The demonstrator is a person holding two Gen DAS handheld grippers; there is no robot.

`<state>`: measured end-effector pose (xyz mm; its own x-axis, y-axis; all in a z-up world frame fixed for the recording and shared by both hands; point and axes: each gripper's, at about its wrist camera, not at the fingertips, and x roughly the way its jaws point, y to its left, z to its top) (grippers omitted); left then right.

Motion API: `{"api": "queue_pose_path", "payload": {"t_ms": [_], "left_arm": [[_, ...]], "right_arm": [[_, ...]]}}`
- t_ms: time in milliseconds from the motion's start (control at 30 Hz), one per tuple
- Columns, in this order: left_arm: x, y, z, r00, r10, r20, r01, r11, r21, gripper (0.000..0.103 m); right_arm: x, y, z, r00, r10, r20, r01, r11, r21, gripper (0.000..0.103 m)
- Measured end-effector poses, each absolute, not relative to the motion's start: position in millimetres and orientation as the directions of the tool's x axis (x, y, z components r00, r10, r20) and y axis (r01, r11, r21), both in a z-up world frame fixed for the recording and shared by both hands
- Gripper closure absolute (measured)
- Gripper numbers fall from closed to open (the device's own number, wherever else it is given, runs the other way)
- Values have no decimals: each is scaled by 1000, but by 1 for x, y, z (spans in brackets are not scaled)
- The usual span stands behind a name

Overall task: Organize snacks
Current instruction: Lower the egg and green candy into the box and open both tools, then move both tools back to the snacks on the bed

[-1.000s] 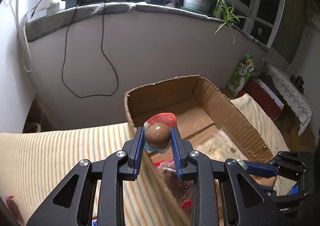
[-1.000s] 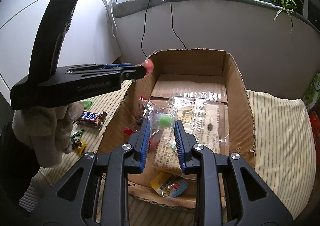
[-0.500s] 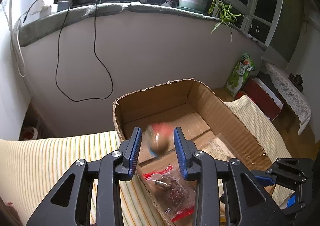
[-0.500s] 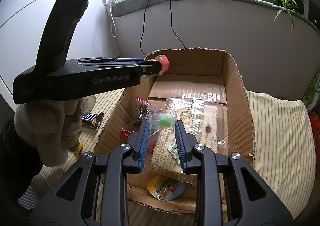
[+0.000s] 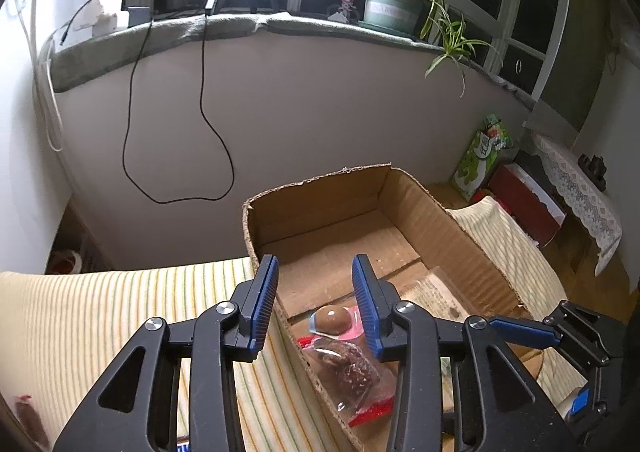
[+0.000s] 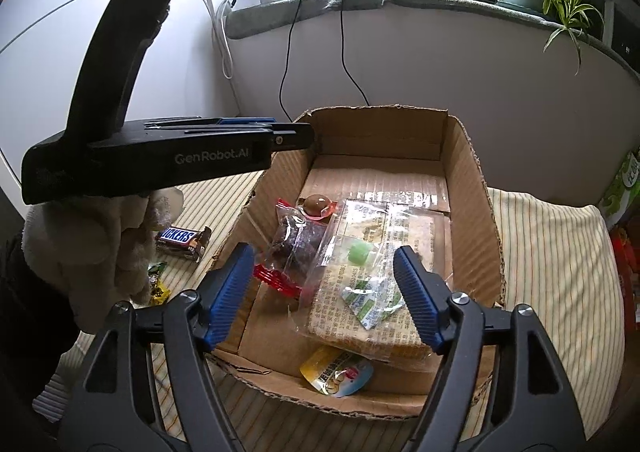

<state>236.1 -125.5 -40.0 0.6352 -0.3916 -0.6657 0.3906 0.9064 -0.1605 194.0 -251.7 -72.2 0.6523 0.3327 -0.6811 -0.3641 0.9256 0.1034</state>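
**Both tongs just let go: jelly cup and green candy now in the box**

Change vs 1 s ago: left gripper point(image 5: 316, 296) was pinching the brown jelly cup, now spread and empty above the box's left wall. Cup point(image 6: 315, 205) lies on the box floor, far-left part, touching the far end of the dark snack bag. Right gripper point(image 6: 324, 288) was clamped on the green candy, now spread wide too. Candy point(image 6: 359, 253) rests on the clear wrap of the cracker pack, mid-box. Judgement: two drops done in the same beat, both hands free for the next pick.

Count, near to far:
- In cardboard box point(image 6: 472, 156), near wall: 1 yellow-blue snack pouch point(image 6: 338, 372).
- Middle: 1 cracker pack point(image 6: 384, 276) in clear wrap, with 1 small green-white sachet point(image 6: 366, 302) on it and the 1 green candy.
- Left of that: 1 dark snack bag point(image 6: 294, 242) with red ends.
- Far-left: 1 jelly cup.
- Total in box: 6.

Outside, on the striped cloth point(image 6: 548, 252), left of the box: 1 yellow-green wrapped candy point(image 6: 157, 284) nearer, 1 Snickers bar point(image 6: 182, 238) farther. In the left wrist view, something red-brown sits at the near-left edge; can't identify it.

Remaining, by my read: at least 2 items to move in. Both lie on the left gripper's side.
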Motion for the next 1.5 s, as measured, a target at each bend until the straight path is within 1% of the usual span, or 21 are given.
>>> {"api": "queue_pose_path", "payload": {"t_ms": [500, 533, 567, 633, 933, 1133, 1300, 1500], "left_arm": [[204, -95, -19, 673, -379, -635, 356, 919, -171, 66], [202, -91, -18, 676, -378, -633, 352, 920, -174, 66], [199, -88, -17, 679, -375, -631, 348, 921, -174, 66], [193, -79, -15, 686, -369, -627, 337, 925, -175, 66], [165, -35, -11, 712, -335, -616, 283, 941, -185, 66], [145, 5, -13, 733, -295, -613, 221, 955, -197, 66], [128, 34, -20, 741, -254, -622, 169, 967, -192, 66], [109, 51, -23, 755, -219, -618, 140, 975, -175, 66]], "right_arm": [[162, -236, -55, 665, 349, -660, -387, 917, 95, 28], [160, -235, -54, 667, 351, -657, -389, 916, 95, 26], [157, -233, -53, 670, 353, -653, -392, 915, 94, 22], [151, -229, -51, 672, 358, -648, -400, 912, 88, 18], [133, -204, -47, 661, 390, -641, -446, 891, 83, 18], [123, -185, -50, 636, 426, -644, -488, 868, 92, 18], [116, -167, -54, 612, 449, -651, -525, 846, 90, 18], [112, -149, -61, 586, 466, -663, -554, 827, 92, 18]]}}
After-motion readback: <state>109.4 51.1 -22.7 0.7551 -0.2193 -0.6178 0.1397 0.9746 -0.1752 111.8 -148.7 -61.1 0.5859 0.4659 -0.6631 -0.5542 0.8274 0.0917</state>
